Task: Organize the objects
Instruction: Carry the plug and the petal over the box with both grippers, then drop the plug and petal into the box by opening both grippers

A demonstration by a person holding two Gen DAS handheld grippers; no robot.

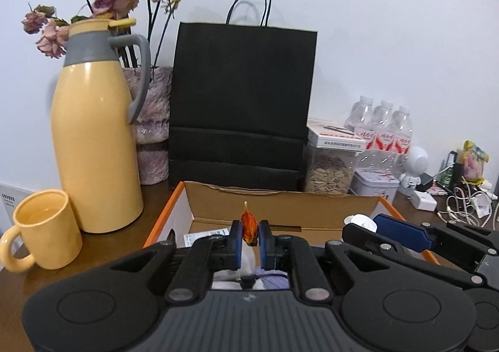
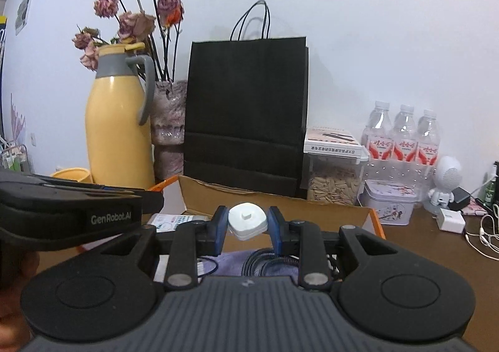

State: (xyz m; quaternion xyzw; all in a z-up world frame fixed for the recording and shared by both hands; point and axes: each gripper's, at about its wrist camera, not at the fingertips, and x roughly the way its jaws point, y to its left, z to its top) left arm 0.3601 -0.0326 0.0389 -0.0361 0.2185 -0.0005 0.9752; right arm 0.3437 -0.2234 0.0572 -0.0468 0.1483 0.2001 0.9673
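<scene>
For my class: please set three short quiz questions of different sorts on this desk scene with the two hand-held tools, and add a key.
1. Multiple choice: what is the left tool shut on? A) a yellow mug B) a dried orange flower bud C) a water bottle
2. True or false: the right tool grips a white plastic piece above the open cardboard box.
3. Fill in: the tall thing standing straight behind the box, against the wall, is a black paper ____.

Key: 1 B, the dried orange flower bud. 2 true. 3 bag.
</scene>
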